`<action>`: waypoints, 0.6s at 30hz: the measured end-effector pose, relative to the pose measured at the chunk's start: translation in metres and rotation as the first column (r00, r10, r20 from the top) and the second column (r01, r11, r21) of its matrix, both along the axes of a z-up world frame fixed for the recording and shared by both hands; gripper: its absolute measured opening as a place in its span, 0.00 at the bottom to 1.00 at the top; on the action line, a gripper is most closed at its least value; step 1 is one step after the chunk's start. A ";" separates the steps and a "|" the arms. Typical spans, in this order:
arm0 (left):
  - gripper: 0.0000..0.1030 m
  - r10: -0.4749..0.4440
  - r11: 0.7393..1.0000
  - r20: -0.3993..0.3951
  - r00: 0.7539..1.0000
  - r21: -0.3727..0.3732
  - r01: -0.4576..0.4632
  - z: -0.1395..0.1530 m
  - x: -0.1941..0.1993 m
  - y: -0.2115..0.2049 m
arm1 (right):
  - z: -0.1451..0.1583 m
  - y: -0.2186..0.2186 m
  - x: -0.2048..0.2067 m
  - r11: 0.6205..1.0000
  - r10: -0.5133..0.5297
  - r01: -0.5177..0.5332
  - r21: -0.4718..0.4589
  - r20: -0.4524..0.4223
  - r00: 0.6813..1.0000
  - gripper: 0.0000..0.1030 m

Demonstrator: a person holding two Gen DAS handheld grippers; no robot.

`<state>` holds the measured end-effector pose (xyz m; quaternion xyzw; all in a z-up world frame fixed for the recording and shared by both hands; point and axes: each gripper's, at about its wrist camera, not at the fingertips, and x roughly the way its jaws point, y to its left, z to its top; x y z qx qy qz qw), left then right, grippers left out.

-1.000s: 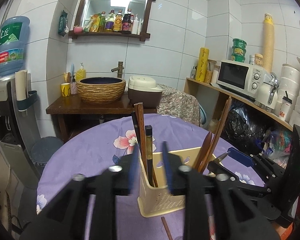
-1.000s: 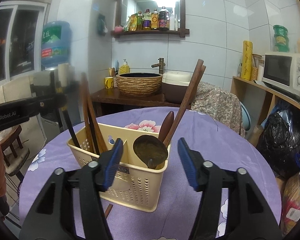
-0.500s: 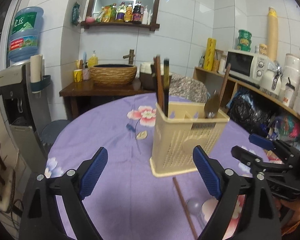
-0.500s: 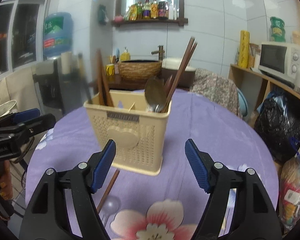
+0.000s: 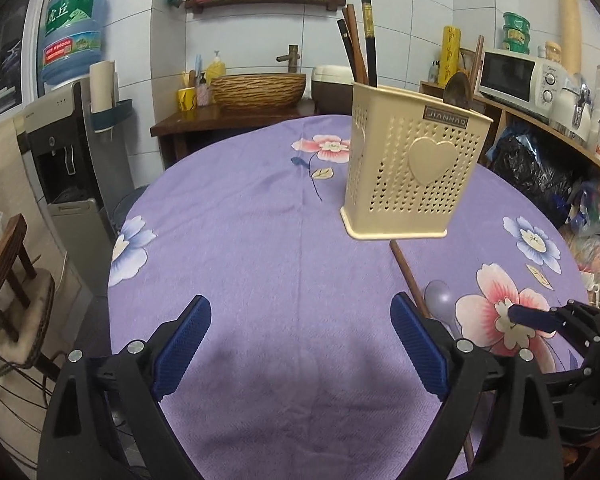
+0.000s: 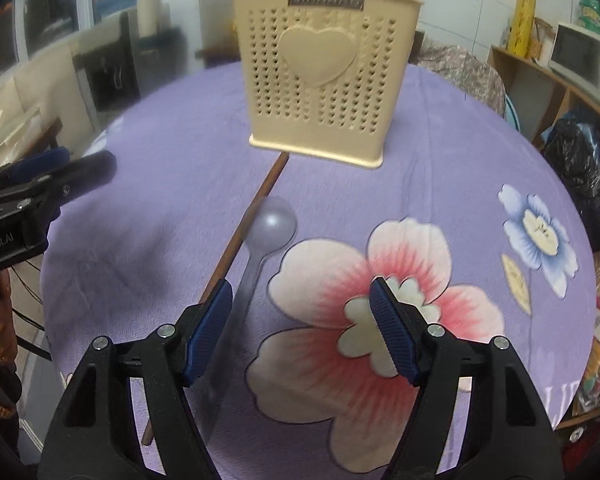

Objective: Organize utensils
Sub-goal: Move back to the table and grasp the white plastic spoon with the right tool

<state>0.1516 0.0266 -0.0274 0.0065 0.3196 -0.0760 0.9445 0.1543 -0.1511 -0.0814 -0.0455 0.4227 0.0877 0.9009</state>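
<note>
Left gripper (image 5: 300,350): jaws spread wide, nothing held
Right gripper (image 6: 302,326): jaws wide apart, nothing held
Utensil holder (image 5: 410,170): stood on desk (image 5: 240,240), chopsticks (image 5: 360,40) inside
Clear spoon (image 6: 266,240), loose chopstick (image 6: 242,232): laid before holder

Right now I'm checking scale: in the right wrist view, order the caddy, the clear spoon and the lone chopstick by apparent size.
1. Caddy: largest by area.
2. Chopstick and spoon: similar. The chopstick runs longer, the spoon is wider and blurred, so no ranking.
</note>
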 end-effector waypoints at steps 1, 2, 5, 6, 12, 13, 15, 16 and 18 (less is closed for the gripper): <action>0.88 -0.001 1.000 -0.005 1.000 -0.005 0.001 -0.001 0.000 0.000 | -0.001 0.002 0.000 1.000 0.001 -0.001 0.002 -0.006 1.000 0.57; 0.88 -0.002 1.000 -0.008 1.000 -0.010 0.002 -0.002 0.000 0.001 | -0.002 0.005 0.000 1.000 0.004 -0.004 0.005 -0.011 1.000 0.50; 0.88 -0.004 1.000 -0.012 1.000 -0.007 0.004 -0.003 0.000 -0.001 | -0.002 0.011 0.002 1.000 0.006 -0.006 0.013 -0.015 1.000 0.39; 0.88 -0.006 1.000 -0.013 1.000 -0.007 0.006 -0.003 0.000 -0.001 | -0.002 0.011 0.002 1.000 0.002 -0.002 0.015 -0.014 1.000 0.38; 0.89 -0.017 1.000 -0.017 1.000 -0.006 0.017 -0.005 -0.001 -0.006 | 0.002 0.008 0.005 1.000 0.002 -0.002 0.010 -0.001 1.000 0.11; 0.89 -0.018 1.000 -0.019 1.000 -0.006 0.018 -0.005 -0.001 -0.007 | 0.002 0.004 0.005 1.000 0.001 -0.001 0.024 -0.003 1.000 0.10; 0.89 -0.021 1.000 -0.026 0.999 -0.011 0.021 -0.007 -0.001 -0.007 | 0.002 -0.006 0.004 1.000 -0.009 0.009 0.018 -0.002 1.000 0.09; 0.89 -0.022 1.000 -0.029 0.999 -0.012 0.022 -0.007 -0.001 -0.007 | 0.002 -0.011 0.003 1.000 -0.015 0.015 0.016 -0.001 1.000 0.08; 0.89 -0.026 1.000 -0.034 0.999 -0.012 0.026 -0.008 -0.002 -0.008 | 0.002 -0.028 0.000 0.999 -0.041 0.041 0.019 0.002 0.999 0.09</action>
